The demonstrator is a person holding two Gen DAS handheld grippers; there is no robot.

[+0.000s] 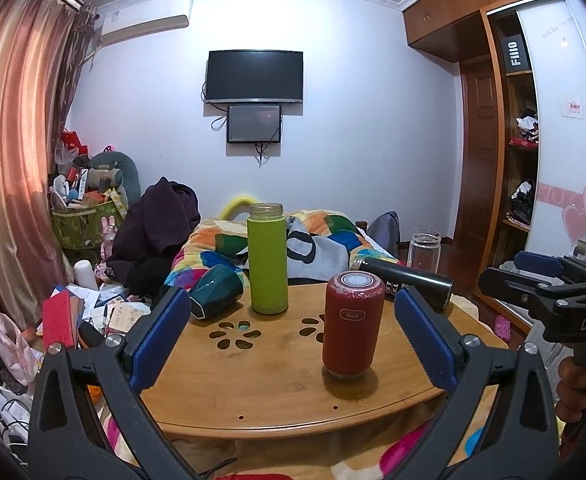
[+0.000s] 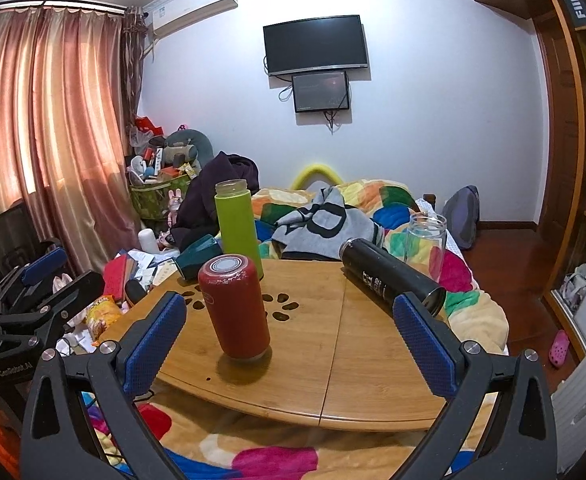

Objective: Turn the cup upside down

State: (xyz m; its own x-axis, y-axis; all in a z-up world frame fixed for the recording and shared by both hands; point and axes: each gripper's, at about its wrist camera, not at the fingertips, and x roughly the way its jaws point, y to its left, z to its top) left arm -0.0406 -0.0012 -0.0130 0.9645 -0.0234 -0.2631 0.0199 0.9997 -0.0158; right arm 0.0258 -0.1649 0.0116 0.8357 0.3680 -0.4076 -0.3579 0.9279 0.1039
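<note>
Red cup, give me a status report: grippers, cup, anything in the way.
Left gripper and right gripper open, empty, short of the table. Red cup standing, untouched. Green bottle behind it, black bottle lying right.

A lived-in home bedroom: a bed with a colourful patchwork quilt (image 2: 377, 196), pink curtains (image 2: 41, 120), a wall-mounted television (image 1: 255, 76), an air conditioner (image 2: 195, 6), a wooden wardrobe (image 1: 489, 120), and cluttered belongings piled in the corner (image 1: 89, 192).

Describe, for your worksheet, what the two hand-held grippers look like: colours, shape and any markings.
Each hand-held gripper, left and right, has a black angular frame with silver bolts and two flat blue textured pads. White lettering shows on their bodies: "DAS" on the right, "GenRobot.AI" on the left.
</note>
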